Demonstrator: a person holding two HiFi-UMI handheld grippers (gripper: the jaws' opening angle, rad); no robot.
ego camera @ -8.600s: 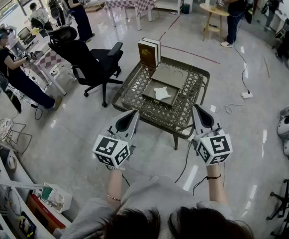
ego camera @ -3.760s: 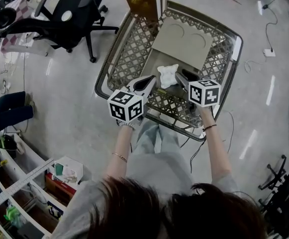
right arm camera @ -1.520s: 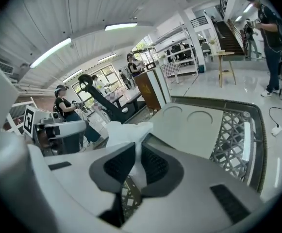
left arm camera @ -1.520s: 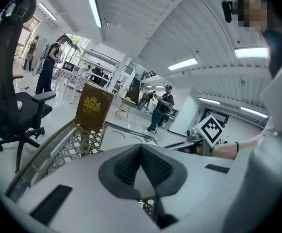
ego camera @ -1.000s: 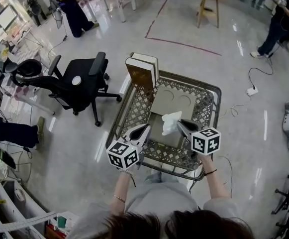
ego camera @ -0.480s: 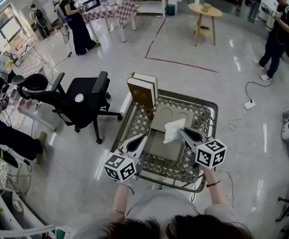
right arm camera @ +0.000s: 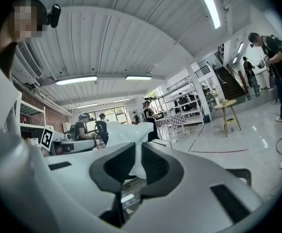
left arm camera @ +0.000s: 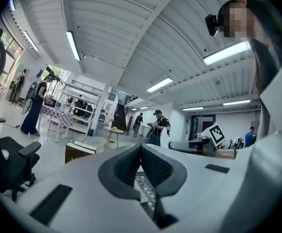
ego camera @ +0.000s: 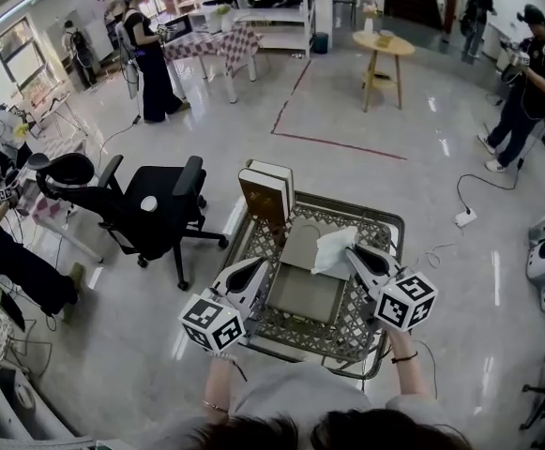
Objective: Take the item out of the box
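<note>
A white crumpled item [ego camera: 332,249] hangs above the lattice table, with my right gripper [ego camera: 352,252] shut on its edge. In the right gripper view the white item [right arm camera: 124,134] sticks up between the dark pads [right arm camera: 156,165]. Below it lies the open shallow box [ego camera: 305,294], showing a bare bottom, with its tan lid [ego camera: 306,244] flat just behind. My left gripper [ego camera: 261,268] hovers at the box's left edge. In its own view the left gripper [left arm camera: 141,147] has its jaws together with nothing between them.
The box sits on a metal lattice table [ego camera: 368,319]. Two book-like cases [ego camera: 267,191] stand upright at its far left corner. A black office chair [ego camera: 155,204] is to the left, a round wooden table [ego camera: 383,43] far behind. Several people stand around the room; cables cross the floor on the right.
The white item lay in the box at first; over the last second my right gripper holds it raised above the box. The head view has tilted up toward the room.
</note>
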